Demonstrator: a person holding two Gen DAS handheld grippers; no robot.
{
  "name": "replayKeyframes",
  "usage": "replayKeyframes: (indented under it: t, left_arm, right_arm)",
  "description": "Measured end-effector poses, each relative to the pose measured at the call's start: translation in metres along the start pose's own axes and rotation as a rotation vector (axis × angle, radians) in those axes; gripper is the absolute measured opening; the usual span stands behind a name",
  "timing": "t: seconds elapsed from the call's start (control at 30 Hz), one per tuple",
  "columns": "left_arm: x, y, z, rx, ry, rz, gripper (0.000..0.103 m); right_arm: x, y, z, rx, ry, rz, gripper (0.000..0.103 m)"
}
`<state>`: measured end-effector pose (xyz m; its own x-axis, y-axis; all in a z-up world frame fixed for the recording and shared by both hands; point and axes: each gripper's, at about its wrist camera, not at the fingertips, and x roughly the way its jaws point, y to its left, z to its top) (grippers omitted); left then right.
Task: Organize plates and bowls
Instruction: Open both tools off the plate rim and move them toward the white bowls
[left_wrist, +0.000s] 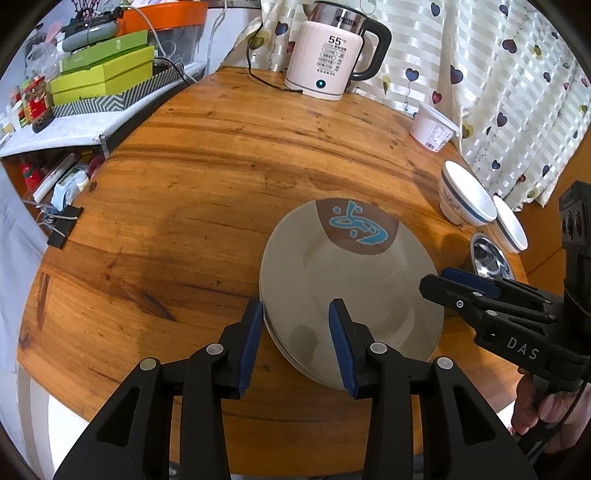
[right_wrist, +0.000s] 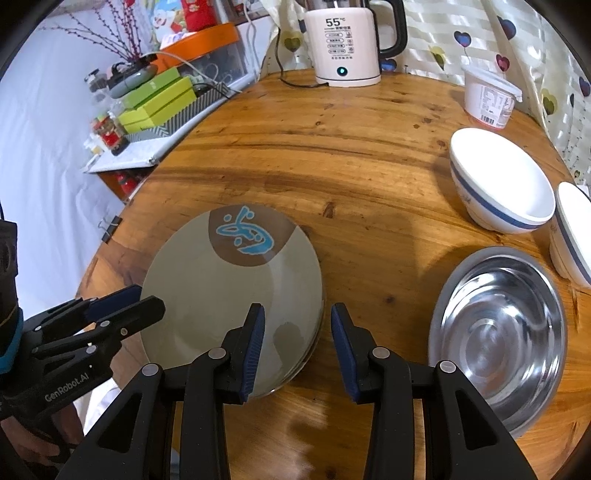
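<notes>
A stack of beige plates with a brown patch and a blue fish lies on the round wooden table. My left gripper stands open astride the stack's left rim, one finger outside it and one over the plate. My right gripper is open astride the right rim of the plates. Each shows in the other's view: the right gripper at the plates' right edge, the left gripper at their left edge. Two white bowls with blue bands and a steel bowl sit to the right.
A white electric kettle with its cord stands at the table's far edge, and a white lidded tub sits near the heart-print curtain. A shelf with green boxes is off to the left. A binder clip hangs at the table's left rim.
</notes>
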<state>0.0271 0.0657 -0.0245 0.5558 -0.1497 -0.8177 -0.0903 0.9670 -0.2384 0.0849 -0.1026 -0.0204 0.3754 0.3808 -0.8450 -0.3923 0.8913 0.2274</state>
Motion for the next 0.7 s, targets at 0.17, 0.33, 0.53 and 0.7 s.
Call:
replayKeyframes:
  t: [0.17, 0.33, 0.53, 0.7]
  left_arm:
    - [-0.013, -0.006, 0.006, 0.018, -0.037, 0.000, 0.038]
    - [-0.023, -0.019, 0.013, 0.052, -0.066, -0.008, 0.038]
    - [-0.029, -0.037, 0.021, 0.089, -0.082, -0.024, 0.038]
    - [-0.030, -0.051, 0.026, 0.121, -0.088, -0.038, 0.038]
  right_arm:
    - [-0.021, -0.002, 0.002, 0.000, -0.043, 0.013, 0.037]
    - [-0.046, -0.006, 0.002, 0.001, -0.094, 0.029, 0.037]
    - [-0.069, -0.017, 0.000, 0.015, -0.147, 0.037, 0.037]
    - [-0.082, -0.027, -0.002, 0.018, -0.174, 0.035, 0.037]
